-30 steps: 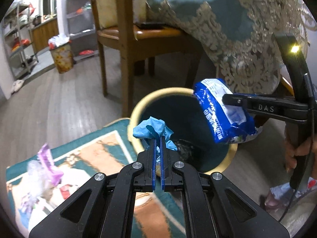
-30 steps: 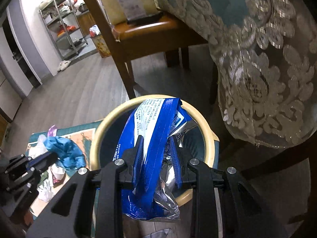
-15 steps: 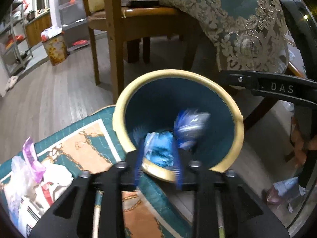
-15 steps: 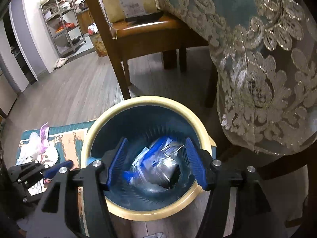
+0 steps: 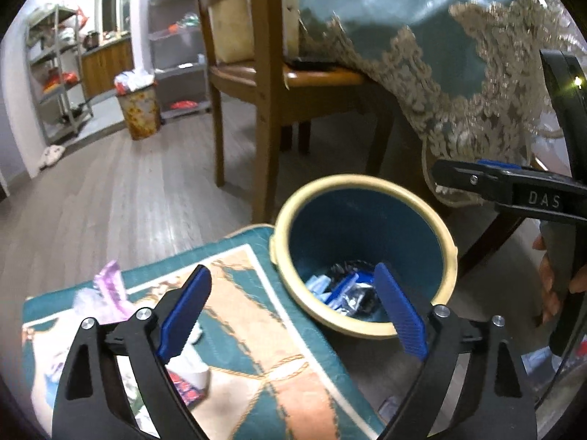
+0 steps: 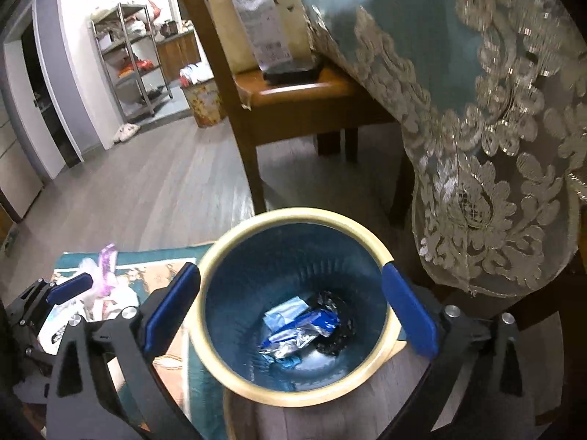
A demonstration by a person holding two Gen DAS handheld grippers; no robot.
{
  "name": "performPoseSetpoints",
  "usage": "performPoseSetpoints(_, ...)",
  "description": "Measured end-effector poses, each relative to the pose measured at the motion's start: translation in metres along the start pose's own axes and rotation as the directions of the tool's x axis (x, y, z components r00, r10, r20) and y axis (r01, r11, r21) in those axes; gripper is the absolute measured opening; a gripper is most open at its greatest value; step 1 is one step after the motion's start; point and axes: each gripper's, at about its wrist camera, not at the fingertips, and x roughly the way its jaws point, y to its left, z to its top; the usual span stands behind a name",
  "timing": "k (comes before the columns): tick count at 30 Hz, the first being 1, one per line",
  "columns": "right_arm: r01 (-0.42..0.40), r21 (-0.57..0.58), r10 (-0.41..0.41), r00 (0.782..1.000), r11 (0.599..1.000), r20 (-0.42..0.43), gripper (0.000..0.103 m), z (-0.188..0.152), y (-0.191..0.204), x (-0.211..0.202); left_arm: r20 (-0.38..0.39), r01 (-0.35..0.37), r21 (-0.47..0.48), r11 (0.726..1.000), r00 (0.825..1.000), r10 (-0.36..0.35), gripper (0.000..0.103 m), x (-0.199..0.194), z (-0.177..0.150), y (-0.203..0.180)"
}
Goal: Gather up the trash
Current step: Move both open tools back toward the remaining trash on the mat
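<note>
Both grippers stand spread wide with nothing between the pads. The right gripper (image 6: pixel 291 310) hangs over the waste bin (image 6: pixel 220 256), its blue pads flanking the cream rim at 9 and 3 o'clock. Down at the bin's floor lie a blue-and-silver snack wrapper (image 6: pixel 301 330) and a pale blue wad (image 6: pixel 284 311), touching. The left gripper (image 5: pixel 291 313) sits above the patterned mat (image 5: pixel 256 330), the bin rim at its 1 o'clock. More wrappers (image 5: pixel 106 293) lie on the mat at 9 o'clock. Beyond the bin, a wooden chair (image 5: pixel 264 84) at 12 and the lace tablecloth (image 6: pixel 495 146) at 2 crowd in; bare grey floor (image 6: pixel 146 183) opens at 10–11
</note>
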Motion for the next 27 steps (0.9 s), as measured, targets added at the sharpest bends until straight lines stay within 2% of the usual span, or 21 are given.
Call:
performPoseSetpoints(14, -0.019, 0.0, 0.019, 0.995, 1.0, 0.096, 0.097, -0.003, 0.056, -0.047, 0.072, -0.006, -0.026, 1.0, 0.997, 0.008, 0.093, -0.066, -0.006, 0.034)
performPoseSetpoints(27, -0.068, 0.028, 0.066, 0.995, 0.997, 0.07, 0.097, -0.018, 0.097, -0.056, 0.081, -0.065, -0.041, 0.997, 0.994, 0.068, 0.093, -0.114, -0.031, 0.078)
